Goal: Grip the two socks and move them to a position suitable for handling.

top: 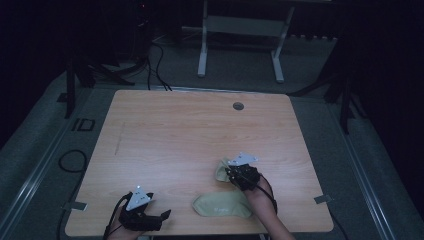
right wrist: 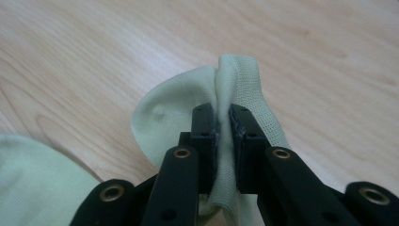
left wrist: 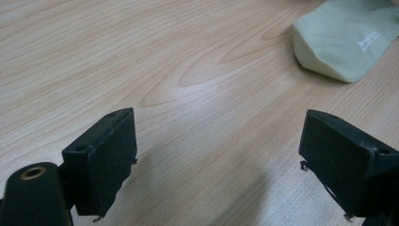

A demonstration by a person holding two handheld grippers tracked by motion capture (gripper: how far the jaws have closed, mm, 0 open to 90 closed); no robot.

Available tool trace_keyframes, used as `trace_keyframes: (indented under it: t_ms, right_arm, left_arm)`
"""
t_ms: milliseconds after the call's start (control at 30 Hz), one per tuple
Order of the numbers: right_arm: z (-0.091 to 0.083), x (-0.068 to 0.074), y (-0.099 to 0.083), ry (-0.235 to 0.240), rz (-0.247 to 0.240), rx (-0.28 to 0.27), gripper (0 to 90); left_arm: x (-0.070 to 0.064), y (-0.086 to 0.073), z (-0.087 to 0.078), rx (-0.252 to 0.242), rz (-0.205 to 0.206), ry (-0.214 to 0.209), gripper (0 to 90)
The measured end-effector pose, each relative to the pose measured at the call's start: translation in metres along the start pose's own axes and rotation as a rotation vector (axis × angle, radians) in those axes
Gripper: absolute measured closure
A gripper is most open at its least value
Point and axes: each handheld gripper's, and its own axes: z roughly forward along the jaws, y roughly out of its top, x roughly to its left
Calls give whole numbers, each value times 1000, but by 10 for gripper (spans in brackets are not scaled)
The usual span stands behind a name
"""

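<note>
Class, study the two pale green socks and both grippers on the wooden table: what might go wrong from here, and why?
1. The right gripper is shut on a thin fold of the pale green sock; the ribbed fabric might slip out if pulled.
2. The second pale green sock lies flat near the wooden table's front edge; dragging might push it off.
3. The left gripper stands open and apart from that sock, so nothing steadies it.

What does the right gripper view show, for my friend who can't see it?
The right tongs are shut on a fold of a pale green sock, pinching its ribbed edge just above a light wooden table. More pale green cloth lies at the lower left corner.
</note>
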Motion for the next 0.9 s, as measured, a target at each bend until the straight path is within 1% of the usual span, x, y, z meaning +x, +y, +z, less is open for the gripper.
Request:
trace_keyframes:
  t_ms: [167, 233, 267, 300, 367, 400, 467, 500, 533, 567, 633, 667, 733, 800, 833, 900]
  right_arm:
    - [15, 5, -3, 17, 4, 45, 792]
    - [18, 5, -4, 18, 2, 53, 780]
    - [22, 6, -5, 14, -4, 61, 766]
    - [25, 7, -6, 12, 6, 52, 760]
    - [26, 7, -5, -1, 1, 49, 760]
    - [28, 7, -3, -6, 11, 51, 754]
    - [30, 5, -1, 16, 43, 54, 693]
    - [30, 5, 0, 24, 46, 56, 652]
    - [30, 5, 1, 42, 56, 62, 594]
    - [28, 4, 2, 68, 67, 65, 556]
    - [21, 2, 5, 93, 71, 48, 508]
    - [17, 1, 7, 96, 69, 41, 494]
    - [6, -5, 12, 89, 65, 12, 491]
    - [-4, -13, 17, 80, 67, -11, 495]
    - [-9, -19, 20, 76, 75, -21, 505]
    - [-14, -27, 22, 76, 88, -28, 506]
  left_arm:
    - [0, 0, 1, -2, -1, -4, 120]
    - [-1, 0, 1, -1, -3, -7, 120]
    - [-1, 0, 2, 5, 3, -9, 120]
    - [-1, 0, 2, 7, 7, -9, 128]
    - [-1, 0, 3, 9, 8, -8, 131]
    - [-1, 1, 4, 10, 9, -7, 131]
    - [-1, 3, 5, 3, 6, -7, 131]
    - [-1, 5, 6, 4, 7, -8, 131]
    - [-1, 7, 8, 6, 11, -7, 131]
    - [-1, 9, 8, 4, 17, -4, 131]
    - [-1, 14, 11, -1, 36, 9, 131]
    - [-1, 18, 12, -6, 54, 15, 131]
    - [0, 25, 16, -11, 58, 10, 131]
    - [1, 35, 21, -23, 55, 4, 131]
    - [2, 39, 23, -30, 52, -6, 134]
    - [3, 49, 30, -41, 40, -22, 145]
